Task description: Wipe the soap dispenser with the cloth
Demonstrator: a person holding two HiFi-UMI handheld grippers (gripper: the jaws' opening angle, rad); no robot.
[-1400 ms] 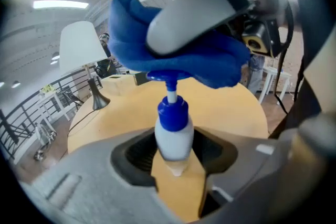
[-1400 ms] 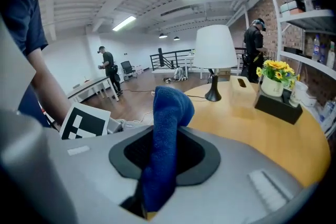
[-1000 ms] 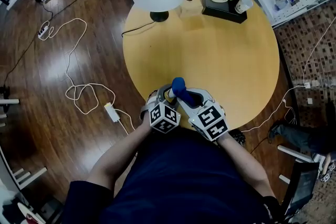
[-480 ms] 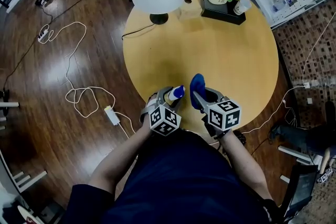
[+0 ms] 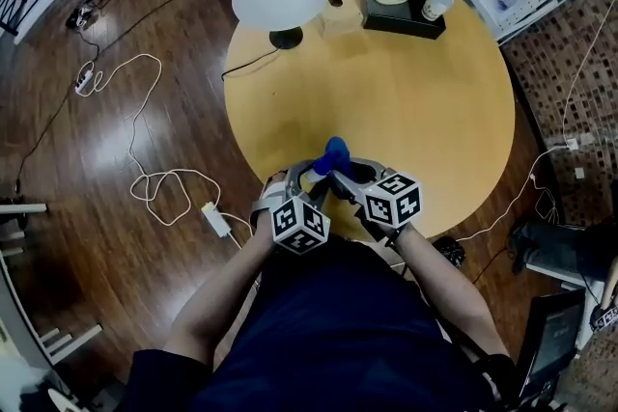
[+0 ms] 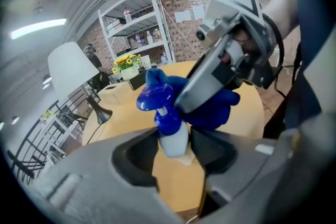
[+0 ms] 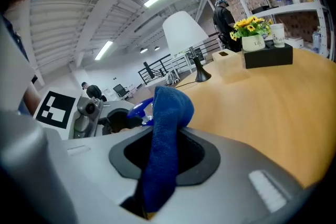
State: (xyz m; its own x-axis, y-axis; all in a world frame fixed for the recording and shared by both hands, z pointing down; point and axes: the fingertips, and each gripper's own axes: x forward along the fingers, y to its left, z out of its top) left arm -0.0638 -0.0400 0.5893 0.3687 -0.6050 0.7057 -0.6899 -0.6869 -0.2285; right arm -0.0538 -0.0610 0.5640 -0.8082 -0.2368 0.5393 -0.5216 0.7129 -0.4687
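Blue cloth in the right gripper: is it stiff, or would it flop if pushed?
Probably floppy: the cloth folds over on itself above the right gripper. Likely light and grippy, since its nap looks fuzzy. It should mould around the soap dispenser rather than slide.

- The left gripper (image 5: pixel 307 177) is pointing away and downward, its jaws closing on the soap dispenser (image 6: pixel 172 136) between them.
- The right gripper (image 5: pixel 340 180) is pinching the cloth (image 7: pixel 163 139) and leaning in just beside the left one.
- The left forearm (image 5: pixel 217 294) and right forearm (image 5: pixel 446 280) are reaching forward.
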